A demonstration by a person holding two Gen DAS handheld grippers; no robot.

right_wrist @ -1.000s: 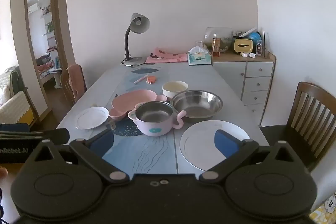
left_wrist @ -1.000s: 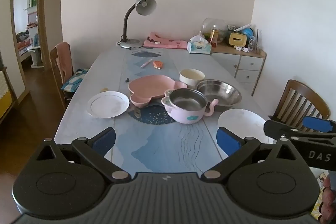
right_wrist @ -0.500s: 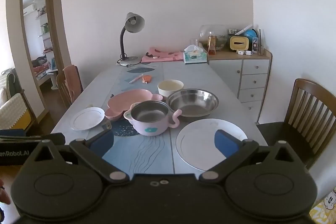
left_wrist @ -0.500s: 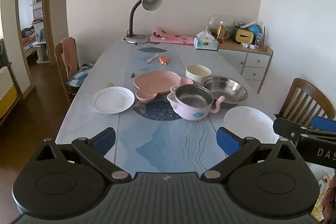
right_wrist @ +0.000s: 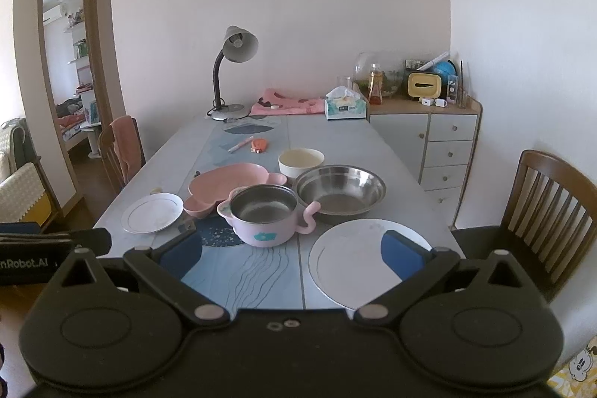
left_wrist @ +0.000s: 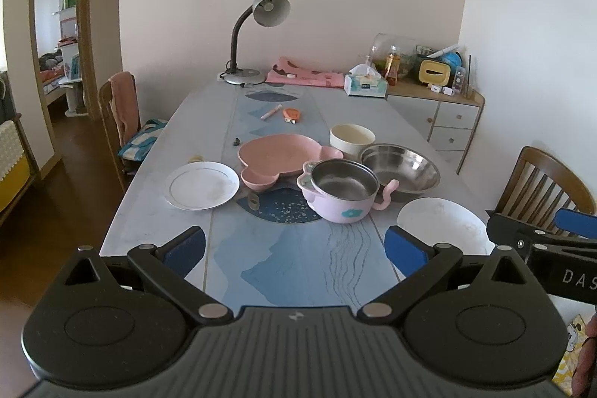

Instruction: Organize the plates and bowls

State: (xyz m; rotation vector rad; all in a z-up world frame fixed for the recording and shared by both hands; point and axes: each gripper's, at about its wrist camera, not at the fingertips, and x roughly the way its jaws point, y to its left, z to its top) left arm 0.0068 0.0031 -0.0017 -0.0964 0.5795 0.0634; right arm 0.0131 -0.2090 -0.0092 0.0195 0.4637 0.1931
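**Plates and bowls spread near the desk's front edge**

We hold the left hand-held gripper (left_wrist: 294,250) and the right hand-held gripper (right_wrist: 291,250) above the desk's (left_wrist: 179,122) near edge, both wide open and gripping nothing. The large white plate (right_wrist: 350,260) lies at the near right corner, the small white plate (left_wrist: 202,185) toward the left edge. Between them stand the pink handled bowl (left_wrist: 341,193), the pink divided plate (left_wrist: 280,157), the steel bowl (left_wrist: 401,170) and the cream bowl (left_wrist: 352,138).
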